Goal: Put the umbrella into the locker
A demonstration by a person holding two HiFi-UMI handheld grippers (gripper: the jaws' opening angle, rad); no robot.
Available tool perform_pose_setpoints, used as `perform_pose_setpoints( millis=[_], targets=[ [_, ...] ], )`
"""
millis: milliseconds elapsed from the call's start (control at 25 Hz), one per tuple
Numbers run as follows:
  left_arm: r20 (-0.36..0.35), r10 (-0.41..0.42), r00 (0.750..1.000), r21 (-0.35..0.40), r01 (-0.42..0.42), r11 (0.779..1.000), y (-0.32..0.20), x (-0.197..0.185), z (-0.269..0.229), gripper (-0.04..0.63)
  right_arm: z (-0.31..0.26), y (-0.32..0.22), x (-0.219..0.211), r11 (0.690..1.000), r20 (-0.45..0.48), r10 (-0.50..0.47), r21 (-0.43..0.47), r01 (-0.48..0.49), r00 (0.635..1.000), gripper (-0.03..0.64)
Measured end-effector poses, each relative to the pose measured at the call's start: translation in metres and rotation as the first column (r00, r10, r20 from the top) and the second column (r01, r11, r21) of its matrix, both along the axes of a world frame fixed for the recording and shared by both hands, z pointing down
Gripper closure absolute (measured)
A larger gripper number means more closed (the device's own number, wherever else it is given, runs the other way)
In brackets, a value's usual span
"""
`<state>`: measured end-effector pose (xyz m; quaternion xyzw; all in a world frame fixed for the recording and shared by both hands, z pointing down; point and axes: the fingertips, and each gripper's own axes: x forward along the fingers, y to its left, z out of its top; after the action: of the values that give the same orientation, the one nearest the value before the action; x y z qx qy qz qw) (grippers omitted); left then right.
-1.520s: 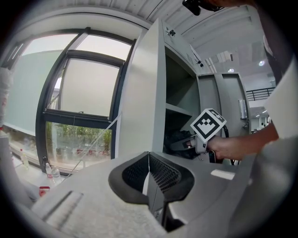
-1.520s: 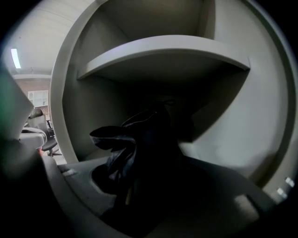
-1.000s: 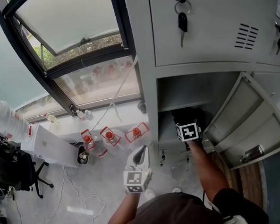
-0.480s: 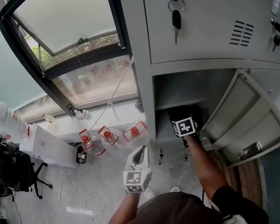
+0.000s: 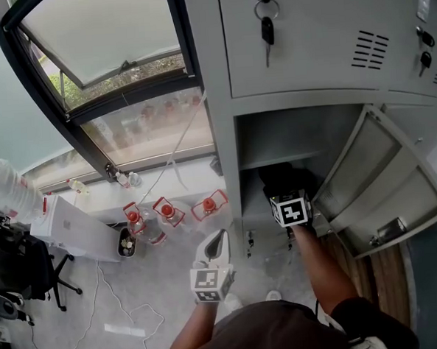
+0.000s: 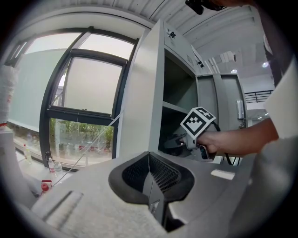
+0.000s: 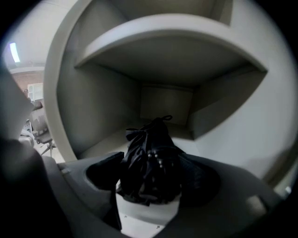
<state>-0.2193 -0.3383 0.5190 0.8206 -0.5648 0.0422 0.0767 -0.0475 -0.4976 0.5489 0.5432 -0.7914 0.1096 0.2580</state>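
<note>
Change: R gripper (image 7: 151,181) jaws have just been opening and are now standing wide. The umbrella (image 7: 149,158) is lying between them. The pads seem to be sitting clear of the fabric, but the view's dark, so not certain.
Umbrella: black, folded, resting on the floor of the locker (image 5: 221,96) compartment under the inner shelf (image 7: 177,60), far end pointing at the back wall.
Meaning: looks like the drop-off is happening. The umbrella is already inside, so the task is prob. nearly done, w/ backing the R gripper out and maybe shutting the door remaining.
L gripper (image 6: 149,172): jaws together, carrying nothing, hanging low in front of the person, well apart from the locker.
Around: keys (image 5: 266,27) dangling from the upper door; lower door (image 5: 385,182) hanging open at right; window (image 5: 107,37) at left; red-capped bottles (image 5: 169,210) on the floor just beside the locker; white box (image 5: 74,227) further left.
In the way: the shelf is sitting close over the R gripper. Loose folds between the jaws could snag a pad on the way out. The door edge is near the right arm.
</note>
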Motion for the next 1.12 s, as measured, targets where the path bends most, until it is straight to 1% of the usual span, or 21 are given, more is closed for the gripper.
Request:
perform_pose_setpoints(
  millis=[80, 200, 320, 560, 680, 800, 920, 960, 1040, 1120],
  targets=[
    [-0.004, 0.000, 1.000, -0.004, 0.000, 1.000, 0.000, 0.001, 0.001, 0.592, -0.011, 0.012, 0.000, 0.999, 0.002, -0.014, 0.036, 0.014, 1.000, 0.267],
    [0.000, 0.006, 1.000, 0.001, -0.006, 1.000, 0.000, 0.004, -0.001, 0.592, -0.022, 0.030, 0.003, 0.998, 0.006, -0.020, 0.066, 0.019, 1.000, 0.267],
    [0.001, 0.017, 1.000, 0.012, -0.017, 1.000, 0.000, 0.010, -0.005, 0.592, -0.037, 0.050, 0.000, 0.993, 0.025, -0.039, 0.116, 0.036, 0.999, 0.268],
    [0.030, 0.040, 0.999, 0.039, -0.041, 0.998, 0.004, 0.023, -0.013, 0.592, -0.057, 0.094, -0.003, 0.982, 0.068, -0.079, 0.175, 0.066, 0.995, 0.267],
    [0.029, 0.044, 0.999, 0.046, -0.046, 0.998, 0.003, 0.027, -0.015, 0.592, -0.058, 0.109, 0.000, 0.980, 0.075, -0.075, 0.192, 0.059, 0.994, 0.268],
    [0.024, 0.047, 0.999, 0.050, -0.048, 0.998, 0.002, 0.029, -0.017, 0.592, -0.062, 0.119, 0.008, 0.974, 0.084, -0.043, 0.227, 0.023, 0.995, 0.326],
    [0.022, 0.047, 0.999, 0.045, -0.048, 0.998, 0.000, 0.032, -0.015, 0.592, -0.063, 0.126, 0.013, 0.967, 0.111, -0.007, 0.254, -0.021, 0.994, 0.399],
    [0.024, 0.047, 0.999, 0.042, -0.048, 0.998, 0.000, 0.033, -0.014, 0.592, -0.063, 0.129, 0.014, 0.965, 0.118, 0.000, 0.259, -0.031, 0.993, 0.432],
    [0.028, 0.054, 0.998, 0.044, -0.055, 0.997, 0.001, 0.037, -0.015, 0.592, -0.066, 0.133, 0.015, 0.963, 0.122, 0.009, 0.268, -0.042, 0.992, 0.478],
    [0.032, 0.065, 0.997, 0.053, -0.066, 0.996, 0.002, 0.041, -0.017, 0.592, -0.067, 0.135, 0.018, 0.961, 0.121, 0.015, 0.274, -0.048, 0.992, 0.511]
  ],
)
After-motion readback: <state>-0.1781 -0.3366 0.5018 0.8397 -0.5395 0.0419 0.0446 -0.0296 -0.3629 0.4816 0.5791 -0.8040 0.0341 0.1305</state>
